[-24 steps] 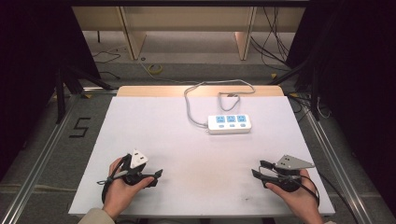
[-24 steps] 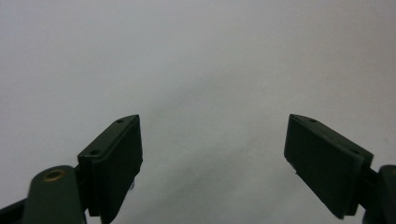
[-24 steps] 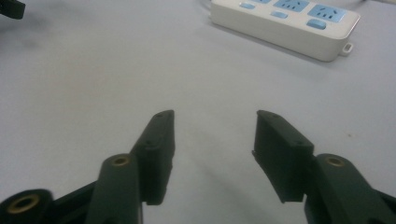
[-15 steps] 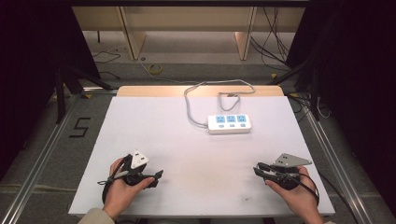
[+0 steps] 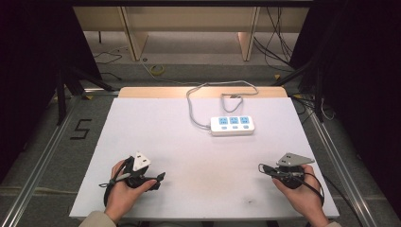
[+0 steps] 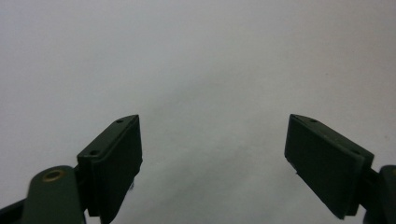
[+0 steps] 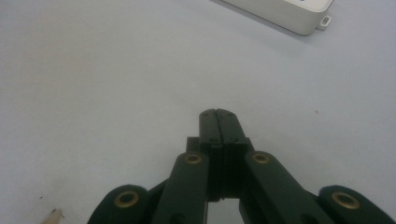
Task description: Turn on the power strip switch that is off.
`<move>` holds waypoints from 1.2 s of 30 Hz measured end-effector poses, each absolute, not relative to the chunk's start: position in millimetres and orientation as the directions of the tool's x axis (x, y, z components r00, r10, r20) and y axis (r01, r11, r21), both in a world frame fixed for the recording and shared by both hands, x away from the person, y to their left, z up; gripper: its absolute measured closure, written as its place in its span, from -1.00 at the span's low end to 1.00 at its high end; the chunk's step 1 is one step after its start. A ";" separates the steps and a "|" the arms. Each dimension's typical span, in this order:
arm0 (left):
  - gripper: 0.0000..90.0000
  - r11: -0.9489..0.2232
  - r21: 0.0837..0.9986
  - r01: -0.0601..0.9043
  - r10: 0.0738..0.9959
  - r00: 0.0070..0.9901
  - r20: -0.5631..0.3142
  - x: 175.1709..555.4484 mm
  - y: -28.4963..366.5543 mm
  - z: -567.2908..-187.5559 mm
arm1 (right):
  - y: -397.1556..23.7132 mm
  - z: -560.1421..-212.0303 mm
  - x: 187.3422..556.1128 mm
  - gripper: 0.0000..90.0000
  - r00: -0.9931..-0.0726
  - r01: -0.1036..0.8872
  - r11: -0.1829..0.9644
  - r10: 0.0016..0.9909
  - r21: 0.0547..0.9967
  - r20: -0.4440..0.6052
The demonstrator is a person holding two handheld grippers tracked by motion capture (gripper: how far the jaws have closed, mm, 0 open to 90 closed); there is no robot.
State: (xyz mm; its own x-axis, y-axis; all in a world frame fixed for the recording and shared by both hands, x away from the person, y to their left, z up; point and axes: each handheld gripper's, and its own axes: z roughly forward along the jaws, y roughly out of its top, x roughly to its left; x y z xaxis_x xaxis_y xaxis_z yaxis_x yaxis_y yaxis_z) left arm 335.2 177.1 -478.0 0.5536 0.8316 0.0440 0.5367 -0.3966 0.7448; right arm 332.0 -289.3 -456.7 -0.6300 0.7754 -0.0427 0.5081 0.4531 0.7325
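The left tool (image 5: 158,178) rests near the desk's (image 5: 156,127) front edge, jaws spread wide and empty. The right tool (image 5: 263,168), pressed closed on nothing, sits near the front right corner. A white power strip (image 5: 232,125) lies well apart, toward the far edge; bare white surface lies between.

Grey floor (image 5: 42,142) had black "5" marking (image 5: 81,128) left of white table (image 5: 156,123). Wooden furniture legs (image 5: 134,38) stood beyond; loose cables (image 5: 279,33) lay around; dark curtains (image 5: 28,71) hung at sides.
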 end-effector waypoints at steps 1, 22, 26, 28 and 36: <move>-0.58 -0.396 0.745 0.536 0.832 0.554 0.043 335.2 177.1 -478.1 | -288.9 -455.2 333.4 1.00 -0.626 0.516 0.456 0.778 0.725 -0.044; -0.58 -0.399 0.744 0.535 0.831 0.554 0.047 335.1 176.3 -478.7 | -285.3 -438.6 361.5 1.00 -0.602 0.599 0.470 0.798 0.649 -0.022; -0.58 -0.399 0.745 0.535 0.831 0.554 0.048 335.1 176.3 -478.7 | -284.5 -433.3 368.1 1.00 -0.600 0.605 0.475 0.799 0.639 -0.026; -0.58 -0.400 0.745 0.535 0.830 0.555 0.047 335.3 176.1 -478.8 | -283.7 -431.2 370.8 1.00 -0.601 0.606 0.478 0.799 0.636 -0.028; -0.58 -0.400 0.745 0.534 0.831 0.555 0.049 335.3 176.0 -478.7 | -280.7 -426.9 379.4 1.00 -0.600 0.624 0.487 0.800 0.611 -0.025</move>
State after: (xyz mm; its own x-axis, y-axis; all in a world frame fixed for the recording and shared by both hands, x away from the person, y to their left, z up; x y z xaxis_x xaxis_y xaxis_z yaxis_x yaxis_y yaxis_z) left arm 335.3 176.0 -478.7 0.5547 0.8306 0.0487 0.5342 -0.4004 0.7446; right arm 379.4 -280.7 -426.9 -0.5997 0.7998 -0.0250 0.6242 0.4871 0.6109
